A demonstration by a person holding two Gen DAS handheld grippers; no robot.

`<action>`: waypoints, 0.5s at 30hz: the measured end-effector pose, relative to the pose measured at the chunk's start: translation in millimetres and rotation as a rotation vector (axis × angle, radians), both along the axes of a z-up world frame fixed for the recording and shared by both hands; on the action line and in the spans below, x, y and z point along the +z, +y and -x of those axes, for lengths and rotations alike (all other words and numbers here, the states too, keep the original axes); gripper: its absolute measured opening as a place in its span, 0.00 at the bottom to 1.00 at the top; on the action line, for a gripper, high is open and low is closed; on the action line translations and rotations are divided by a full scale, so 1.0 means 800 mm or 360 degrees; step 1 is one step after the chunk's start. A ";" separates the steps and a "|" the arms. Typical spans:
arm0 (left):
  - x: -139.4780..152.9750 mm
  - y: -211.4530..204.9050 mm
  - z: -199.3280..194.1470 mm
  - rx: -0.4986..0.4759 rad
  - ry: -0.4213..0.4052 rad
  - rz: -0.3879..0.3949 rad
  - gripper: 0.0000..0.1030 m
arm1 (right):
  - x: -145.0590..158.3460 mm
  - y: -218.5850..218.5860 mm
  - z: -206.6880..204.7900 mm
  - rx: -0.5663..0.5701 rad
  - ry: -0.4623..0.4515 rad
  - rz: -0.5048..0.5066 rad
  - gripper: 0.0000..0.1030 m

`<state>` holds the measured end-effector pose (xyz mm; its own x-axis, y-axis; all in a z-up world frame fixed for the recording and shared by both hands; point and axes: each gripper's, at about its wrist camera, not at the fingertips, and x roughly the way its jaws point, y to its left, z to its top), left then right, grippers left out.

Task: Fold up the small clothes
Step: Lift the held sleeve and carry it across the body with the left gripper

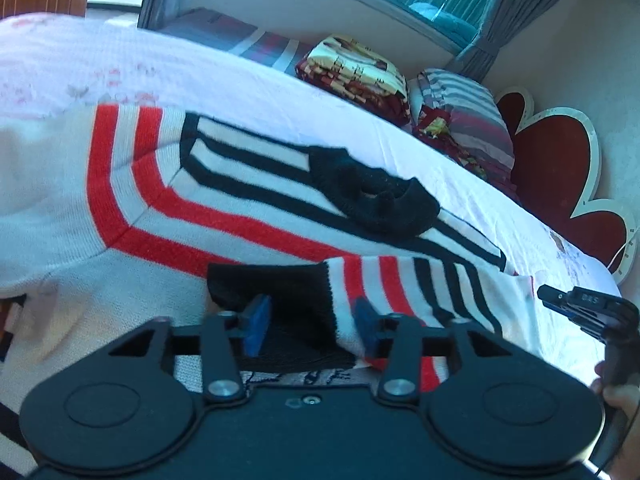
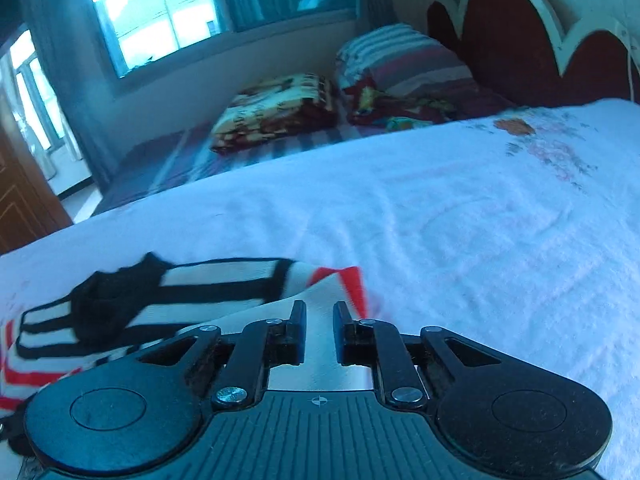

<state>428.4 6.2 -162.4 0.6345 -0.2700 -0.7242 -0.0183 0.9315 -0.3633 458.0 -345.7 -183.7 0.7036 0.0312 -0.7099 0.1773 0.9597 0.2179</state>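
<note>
A small white knitted sweater with red and black stripes and a black collar lies on the white bedspread. My left gripper is open, its blue pads either side of the sleeve's black cuff, which lies folded across the body. My right gripper has its fingers a narrow gap apart, just over the sweater's edge, with nothing clearly held. It also shows at the right edge of the left wrist view.
A folded patterned blanket and a striped pillow lie at the far side of the bed. A red scalloped headboard stands behind. A window and a wooden door are beyond.
</note>
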 end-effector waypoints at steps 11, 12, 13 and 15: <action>-0.015 -0.008 -0.002 -0.0029 0.0011 -0.0230 0.69 | -0.026 0.102 0.045 0.0299 0.0136 0.0157 0.51; -0.014 -0.006 -0.002 -0.0036 0.0015 -0.0225 0.69 | -0.036 0.105 0.047 0.0316 0.0179 0.0169 0.51; -0.012 -0.004 -0.001 -0.0034 0.0026 -0.0231 0.69 | -0.036 0.108 0.051 0.0323 0.0160 0.0200 0.51; -0.008 0.005 0.001 0.0003 0.0063 -0.0197 0.69 | -0.031 0.112 0.056 0.0304 0.0161 0.0202 0.51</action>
